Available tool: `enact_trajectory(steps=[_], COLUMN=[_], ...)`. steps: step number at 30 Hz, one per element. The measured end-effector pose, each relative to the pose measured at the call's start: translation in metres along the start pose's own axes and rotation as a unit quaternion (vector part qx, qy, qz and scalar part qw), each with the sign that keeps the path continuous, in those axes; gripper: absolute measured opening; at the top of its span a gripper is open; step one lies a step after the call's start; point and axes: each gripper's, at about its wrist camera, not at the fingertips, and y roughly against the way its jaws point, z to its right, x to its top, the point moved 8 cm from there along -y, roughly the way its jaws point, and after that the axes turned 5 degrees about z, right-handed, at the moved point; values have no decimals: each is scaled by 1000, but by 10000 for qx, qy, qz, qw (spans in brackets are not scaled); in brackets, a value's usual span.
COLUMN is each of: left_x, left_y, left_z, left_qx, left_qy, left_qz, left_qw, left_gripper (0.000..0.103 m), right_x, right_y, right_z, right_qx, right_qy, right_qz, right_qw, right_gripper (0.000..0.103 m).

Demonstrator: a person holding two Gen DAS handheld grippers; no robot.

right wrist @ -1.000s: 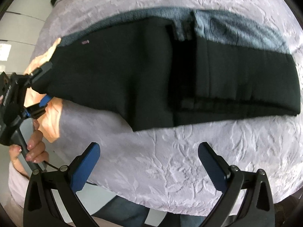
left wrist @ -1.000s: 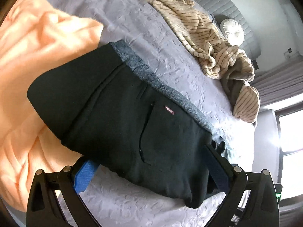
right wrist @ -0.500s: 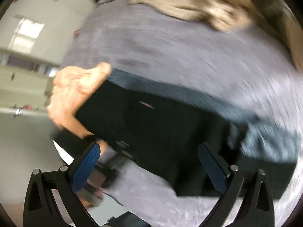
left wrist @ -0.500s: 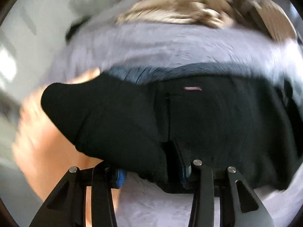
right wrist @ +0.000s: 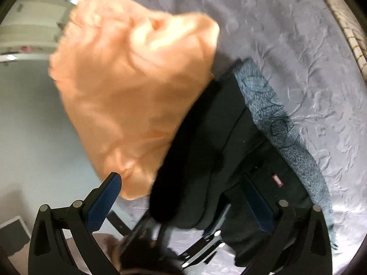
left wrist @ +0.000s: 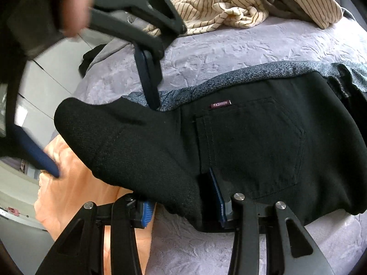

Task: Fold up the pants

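Black pants (left wrist: 240, 151), already folded over on themselves, lie on a bed (left wrist: 240, 52) covered in a lavender textured spread, with a blue-grey speckled garment (left wrist: 263, 73) showing beneath their far edge. The left gripper (left wrist: 183, 204) pinches the near edge of the pants at the waist end, its blue-padded fingers (left wrist: 218, 197) pressed onto a thick fold of black cloth just below the back pocket and its small "FASHION" label (left wrist: 220, 104). The right gripper (right wrist: 181, 197) reaches in over the same waist end from the far side, its fingers (right wrist: 105, 197) spread wide but closing, one tip set down at the far edge of the pants and the other over an orange garment (right wrist: 128, 87) that lies against the pants' end; the pads do not yet press on the black cloth between them. Beyond the pants, toward the head of the bed, a cream striped garment (left wrist: 229, 6) lies crumpled. The right wrist view is blurred.
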Motion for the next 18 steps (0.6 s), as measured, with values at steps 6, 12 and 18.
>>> enact_trajectory(steps=[6,12,18], left_x=[12,61,113], left_y=[13,69,133], left_z=[2,14,70], left_qx=[-45,-213,-743], left_qy=[-167,-206,-414], left_qz=[168,899,1515], left_qw=[9997,9955,9848], left_gripper=[44,44,44], right_x=[-14,-66,-155], right_y=[16,98,176], right_z=[26,65,133], right_qx=[446,1552,2309], right_qy=[-302,-723,-1325], right_qz=[226,1478,2852], right_qw=[9983,9741,9207], right_gripper=[21,21,22])
